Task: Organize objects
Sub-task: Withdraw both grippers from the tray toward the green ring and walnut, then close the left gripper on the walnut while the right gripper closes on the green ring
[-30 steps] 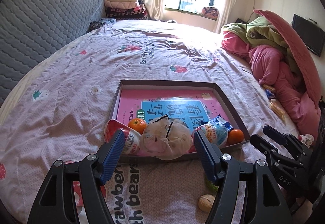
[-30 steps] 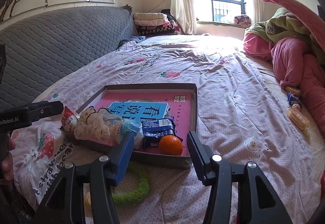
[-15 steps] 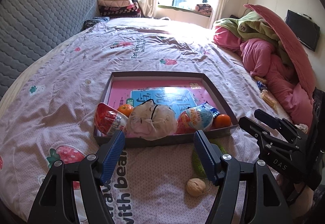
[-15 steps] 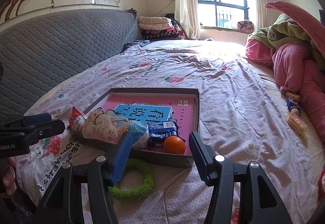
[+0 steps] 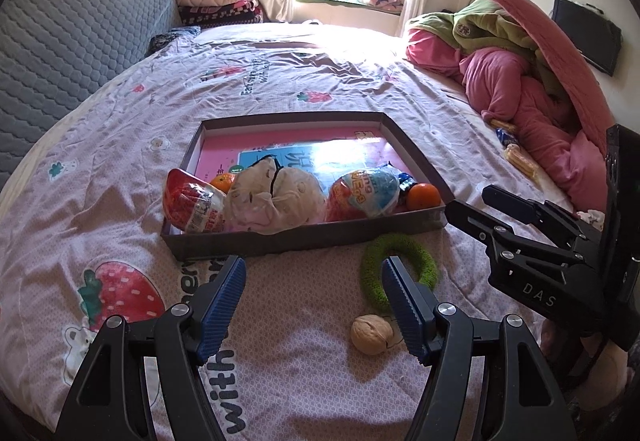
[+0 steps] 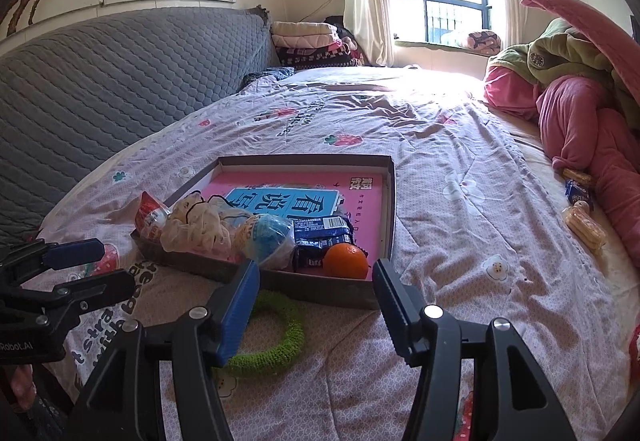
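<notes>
While both hand-held grippers (image 5: 312, 291) (image 6: 314, 295) gape empty, green ring (image 5: 400, 269) (walnut (image 5: 371, 333) beside) lies off tray (image 5: 304, 241) edge.

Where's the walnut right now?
In the left wrist view the walnut lies on the bedsheet, outside the tray, just below the green ring and beside the left gripper's right-hand finger.
</notes>
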